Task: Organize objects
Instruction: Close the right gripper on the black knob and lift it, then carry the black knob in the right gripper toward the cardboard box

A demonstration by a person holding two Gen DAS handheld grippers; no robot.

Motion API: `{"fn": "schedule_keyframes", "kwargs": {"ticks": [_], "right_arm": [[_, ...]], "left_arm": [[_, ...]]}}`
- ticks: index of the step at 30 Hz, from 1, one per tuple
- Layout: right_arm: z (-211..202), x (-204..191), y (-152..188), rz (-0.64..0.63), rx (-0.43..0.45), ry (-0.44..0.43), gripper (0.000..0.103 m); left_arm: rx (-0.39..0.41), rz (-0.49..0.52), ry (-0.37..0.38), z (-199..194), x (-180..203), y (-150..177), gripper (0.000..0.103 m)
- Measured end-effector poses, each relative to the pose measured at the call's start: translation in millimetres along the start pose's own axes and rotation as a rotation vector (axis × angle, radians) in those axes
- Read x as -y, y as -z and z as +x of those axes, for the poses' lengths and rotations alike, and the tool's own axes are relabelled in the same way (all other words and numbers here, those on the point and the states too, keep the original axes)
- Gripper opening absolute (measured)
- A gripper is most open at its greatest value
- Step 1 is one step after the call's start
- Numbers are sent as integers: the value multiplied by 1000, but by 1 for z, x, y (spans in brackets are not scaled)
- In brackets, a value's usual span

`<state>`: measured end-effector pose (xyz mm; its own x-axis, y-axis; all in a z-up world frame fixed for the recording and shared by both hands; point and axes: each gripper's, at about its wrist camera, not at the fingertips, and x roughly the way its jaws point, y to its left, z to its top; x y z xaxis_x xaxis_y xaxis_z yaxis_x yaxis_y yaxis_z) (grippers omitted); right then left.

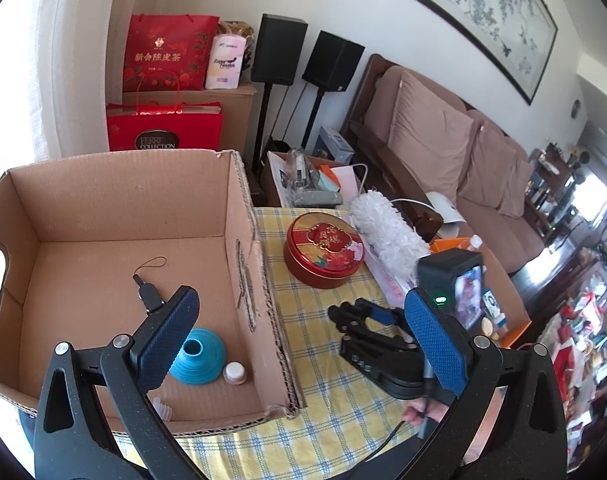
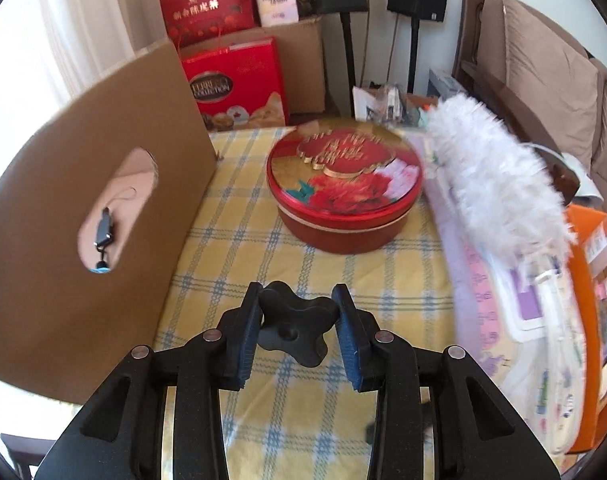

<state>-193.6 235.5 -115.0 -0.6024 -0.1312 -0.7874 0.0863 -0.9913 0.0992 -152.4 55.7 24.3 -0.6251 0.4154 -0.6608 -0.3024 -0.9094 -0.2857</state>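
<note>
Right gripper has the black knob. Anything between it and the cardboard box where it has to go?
Yes: the box's near side wall stands upright between the black knob, held in the right gripper, and the inside of the cardboard box. Its hand hole looks too narrow, so the knob probably has to go over the rim.

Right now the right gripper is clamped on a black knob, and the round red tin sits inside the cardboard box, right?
Not quite. The right gripper does pinch the black knob, but the round red tin stands on the checked tablecloth beside the cardboard box, as the right wrist view shows.
</note>
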Motion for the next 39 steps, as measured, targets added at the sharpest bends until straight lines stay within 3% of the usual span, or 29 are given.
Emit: {"fn": "schedule_keyframes", "kwargs": {"ticks": [19, 39], "right_arm": [[-119, 41, 12, 36, 145, -5, 35], [-179, 96, 46, 126, 217, 58, 35]], "left_arm": [[-14, 77, 35, 7, 47, 8, 103], [-61, 202, 41, 50, 113, 45, 101]]}}
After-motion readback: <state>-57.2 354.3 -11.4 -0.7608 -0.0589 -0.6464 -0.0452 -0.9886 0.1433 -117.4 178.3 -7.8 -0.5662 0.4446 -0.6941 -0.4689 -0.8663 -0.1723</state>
